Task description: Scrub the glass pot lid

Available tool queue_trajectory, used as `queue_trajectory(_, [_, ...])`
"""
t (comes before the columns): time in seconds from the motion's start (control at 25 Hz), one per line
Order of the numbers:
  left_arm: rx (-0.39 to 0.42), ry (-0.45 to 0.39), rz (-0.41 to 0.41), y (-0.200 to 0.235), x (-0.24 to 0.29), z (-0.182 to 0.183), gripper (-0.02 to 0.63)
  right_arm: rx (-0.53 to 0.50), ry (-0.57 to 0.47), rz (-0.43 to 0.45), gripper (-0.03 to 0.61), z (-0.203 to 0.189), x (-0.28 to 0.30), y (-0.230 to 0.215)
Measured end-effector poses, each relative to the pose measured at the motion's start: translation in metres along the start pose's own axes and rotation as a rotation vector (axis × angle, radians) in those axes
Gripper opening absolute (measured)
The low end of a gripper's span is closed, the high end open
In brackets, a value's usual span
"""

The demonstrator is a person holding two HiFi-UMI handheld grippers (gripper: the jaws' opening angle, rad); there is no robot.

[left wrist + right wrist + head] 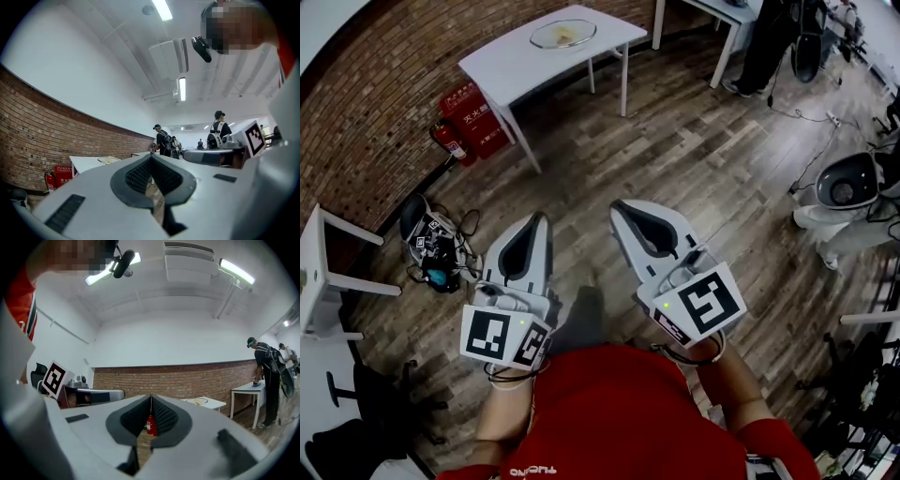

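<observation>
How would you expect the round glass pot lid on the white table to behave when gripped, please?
The round glass pot lid looks rigid and probably brittle, so knocking it on the white table could chip it. Its smooth glass is likely slippery. Lying flat, it should slide rather than roll if pushed.

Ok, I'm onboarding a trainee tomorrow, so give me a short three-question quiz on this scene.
1. Multiple choice: the glass pot lid lies on A) the wooden floor, B) the white table, C) the red boxes.
2. Fill in: the left hand-held gripper and the right hand-held gripper both have their jaws ____.
3. True or false: the left hand-held gripper holds the lid.
Key: 1 B; 2 shut; 3 false.
</observation>
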State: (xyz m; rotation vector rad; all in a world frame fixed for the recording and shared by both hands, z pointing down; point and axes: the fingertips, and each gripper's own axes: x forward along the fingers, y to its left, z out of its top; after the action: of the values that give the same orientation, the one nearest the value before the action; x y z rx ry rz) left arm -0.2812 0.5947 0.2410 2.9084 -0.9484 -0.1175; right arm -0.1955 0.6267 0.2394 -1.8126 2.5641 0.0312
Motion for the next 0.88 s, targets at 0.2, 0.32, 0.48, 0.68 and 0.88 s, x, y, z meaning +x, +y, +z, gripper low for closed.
queue_trajectory(0.2, [0.013, -0.010, -0.012, 0.018, 0.037, -0.003, 0.017, -0.016, 0.002, -0.005, 0.029, -0.004, 0.026, -0.027])
queue_trajectory(0.32, [0.012, -0.007, -0.019, 0.035, 0.066, -0.005, 0.017, -0.023, 0.006, -0.010, 0.031, -0.005, 0.050, -0.047])
queue_trajectory(0.48, [0.013, -0.001, -0.024, 0.065, 0.106, -0.004, 0.017, -0.029, 0.005, -0.027, 0.031, -0.005, 0.089, -0.079])
queue_trajectory(0.68, [0.019, 0.004, -0.033, 0.109, 0.164, -0.001, 0.017, -0.084, 0.010, -0.058, 0.031, -0.004, 0.147, -0.123])
queue_trajectory(0.88, [0.029, 0.006, -0.034, 0.159, 0.217, 0.000, 0.017, -0.092, 0.009, -0.063, 0.031, -0.006, 0.207, -0.162])
